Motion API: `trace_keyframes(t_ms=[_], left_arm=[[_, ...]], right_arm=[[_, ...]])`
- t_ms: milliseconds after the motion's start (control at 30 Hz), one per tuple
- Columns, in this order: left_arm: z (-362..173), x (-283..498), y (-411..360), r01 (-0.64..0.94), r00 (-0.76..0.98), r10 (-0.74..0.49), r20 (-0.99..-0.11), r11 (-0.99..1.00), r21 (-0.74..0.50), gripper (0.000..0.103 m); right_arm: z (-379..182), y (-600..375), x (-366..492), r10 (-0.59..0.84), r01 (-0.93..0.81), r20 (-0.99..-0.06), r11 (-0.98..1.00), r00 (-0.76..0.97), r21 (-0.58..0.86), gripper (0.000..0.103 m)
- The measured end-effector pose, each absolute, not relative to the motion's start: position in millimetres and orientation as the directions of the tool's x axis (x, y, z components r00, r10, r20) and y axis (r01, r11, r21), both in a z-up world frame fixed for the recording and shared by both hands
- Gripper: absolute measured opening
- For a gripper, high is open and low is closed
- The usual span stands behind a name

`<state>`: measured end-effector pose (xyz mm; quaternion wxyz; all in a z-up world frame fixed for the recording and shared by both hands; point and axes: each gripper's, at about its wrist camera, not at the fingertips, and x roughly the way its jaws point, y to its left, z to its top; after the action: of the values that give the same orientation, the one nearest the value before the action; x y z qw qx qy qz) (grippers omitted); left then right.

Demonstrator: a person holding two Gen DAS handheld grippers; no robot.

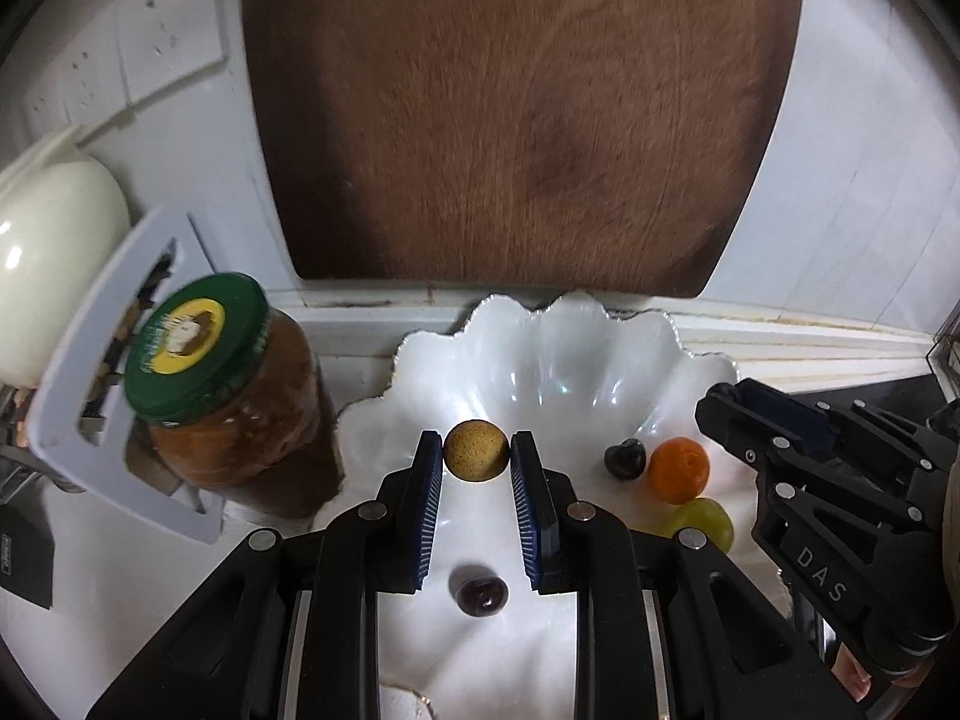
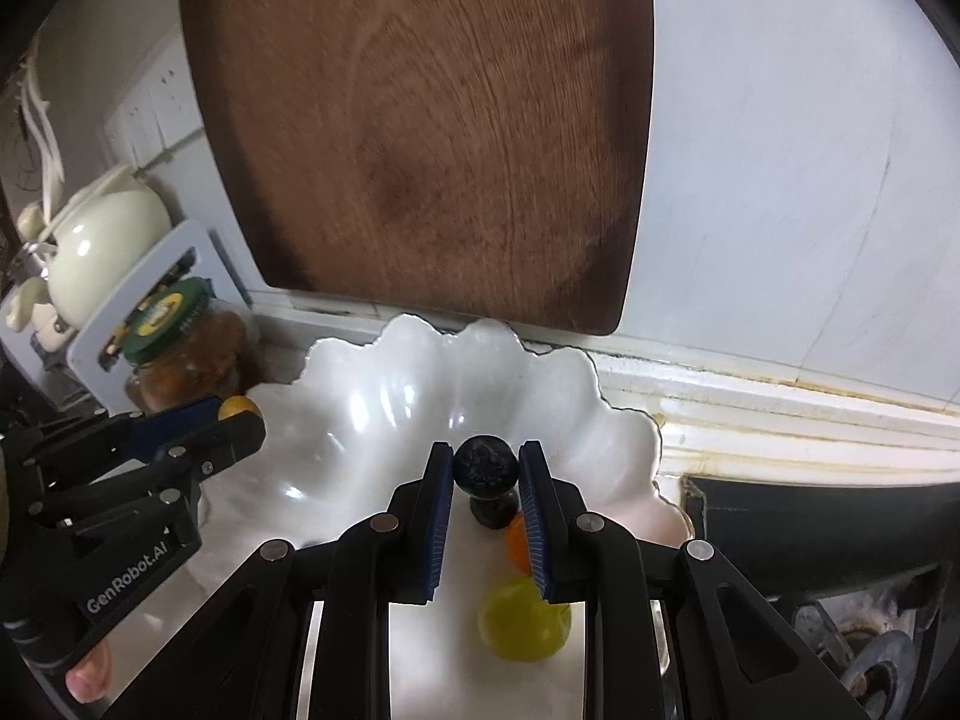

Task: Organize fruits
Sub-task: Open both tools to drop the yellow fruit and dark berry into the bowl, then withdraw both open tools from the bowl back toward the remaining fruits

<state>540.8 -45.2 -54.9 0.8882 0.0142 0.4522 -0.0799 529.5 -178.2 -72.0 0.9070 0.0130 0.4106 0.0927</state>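
Note:
A white scalloped bowl (image 1: 558,354) sits against the wall, also in the right wrist view (image 2: 384,396). My left gripper (image 1: 477,451) is shut on a small round tan fruit (image 1: 476,451) above the bowl. My right gripper (image 2: 485,468) is shut on a dark bumpy round fruit (image 2: 485,467) above the bowl's right side. In the bowl lie a dark cherry (image 1: 482,591), a dark fruit (image 1: 625,459), a small orange (image 1: 679,470) and a yellow-green fruit (image 1: 708,522). The right wrist view shows the yellow-green fruit (image 2: 523,624), the orange (image 2: 515,543) and a dark fruit (image 2: 493,513) below the fingers.
A large wooden board (image 1: 522,108) leans on the white wall behind the bowl. A green-lidded jar (image 1: 234,402) stands left of the bowl, with a grey-white holder (image 1: 66,396) and a cream teapot (image 1: 48,252) beyond. A dark stove edge (image 2: 810,516) lies right.

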Motion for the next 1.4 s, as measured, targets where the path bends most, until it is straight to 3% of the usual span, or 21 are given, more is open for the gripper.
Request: trace_keyframes(t_ms=[467, 667, 767, 1400], left_arm=[[-86.0, 569.3, -59.7, 0.174, 0.499, -0.133, -0.856, 0.983, -0.052, 0.024], [-87.9, 571.7, -61.3, 0.177, 0.503, -0.114, -0.857, 0.984, -0.027, 0.036], [-84.1, 567.8, -60.1, 0.172, 0.514, -0.100, -0.852, 0.985, -0.012, 0.039], [-28.1, 495.8, -45.8, 0.173, 0.667, -0.069, -0.742, 0.983, 0.064, 0.050]], right_arm=[[-94.0, -179.0, 558.4, 0.152, -0.127, -0.791, 0.987, 0.592, 0.095, 0.024], [-97.6, -176.4, 559.6, 0.136, -0.129, -0.798, 0.989, 0.587, 0.074, 0.025], [-97.9, -178.0, 558.4, 0.130, -0.118, -0.800, 0.990, 0.586, 0.074, 0.035], [-44.3, -192.6, 490.9, 0.108, -0.105, -0.708, 0.993, 0.698, 0.049, 0.036]])
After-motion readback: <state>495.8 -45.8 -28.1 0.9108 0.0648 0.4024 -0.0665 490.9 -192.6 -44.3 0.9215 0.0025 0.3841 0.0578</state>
